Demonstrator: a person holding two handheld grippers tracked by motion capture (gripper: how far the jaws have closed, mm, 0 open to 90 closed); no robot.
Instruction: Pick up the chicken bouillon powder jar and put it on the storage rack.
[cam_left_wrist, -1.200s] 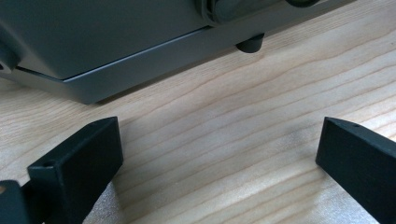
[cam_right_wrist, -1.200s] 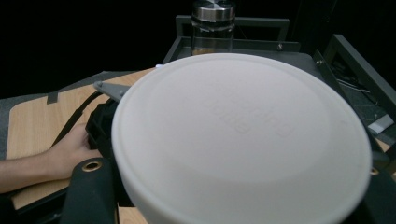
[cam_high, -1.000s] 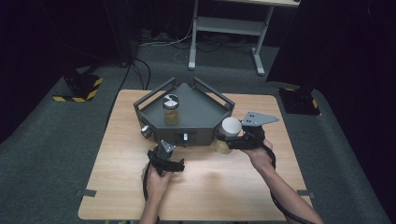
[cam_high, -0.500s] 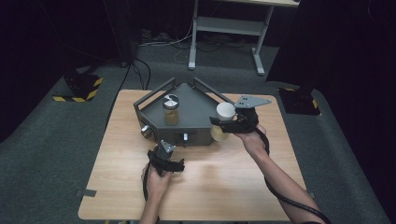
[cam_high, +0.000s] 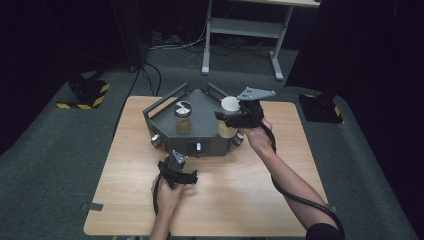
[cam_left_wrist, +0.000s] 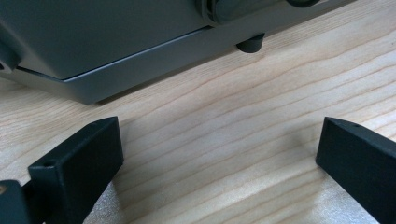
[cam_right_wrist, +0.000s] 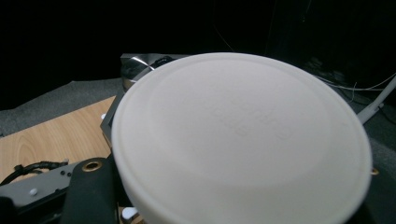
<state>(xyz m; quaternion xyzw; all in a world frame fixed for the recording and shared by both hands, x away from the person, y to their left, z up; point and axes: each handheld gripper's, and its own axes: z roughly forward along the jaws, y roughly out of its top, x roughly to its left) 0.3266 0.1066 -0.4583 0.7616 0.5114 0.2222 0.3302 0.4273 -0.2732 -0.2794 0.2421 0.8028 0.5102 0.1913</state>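
A grey flat-topped box (cam_high: 202, 117) with rails and front knobs sits at the back middle of the wooden table (cam_high: 250, 190). On it stands an amber jar with a silver lid (cam_high: 183, 117). My right gripper (cam_high: 226, 120) is shut on a second amber jar with a white lid (cam_high: 230, 104) and holds it over the box's right part. That white lid (cam_right_wrist: 240, 135) looms large in the right gripper view, with the silver lid (cam_right_wrist: 140, 65) behind it. My left gripper (cam_high: 179, 164) rests open on the table in front of the box (cam_left_wrist: 116, 42), with bare wood between its jaws (cam_left_wrist: 219, 144).
The table's front half is bare wood. Dark carpet surrounds the table. A white-legged bench (cam_high: 245, 30) stands behind it, and yellow-black striped blocks (cam_high: 82, 97) lie on the floor at the left and right.
My right gripper has lifted the white-lidded jar from beside the box's front right edge, up and away over the box. The left gripper has stayed put.
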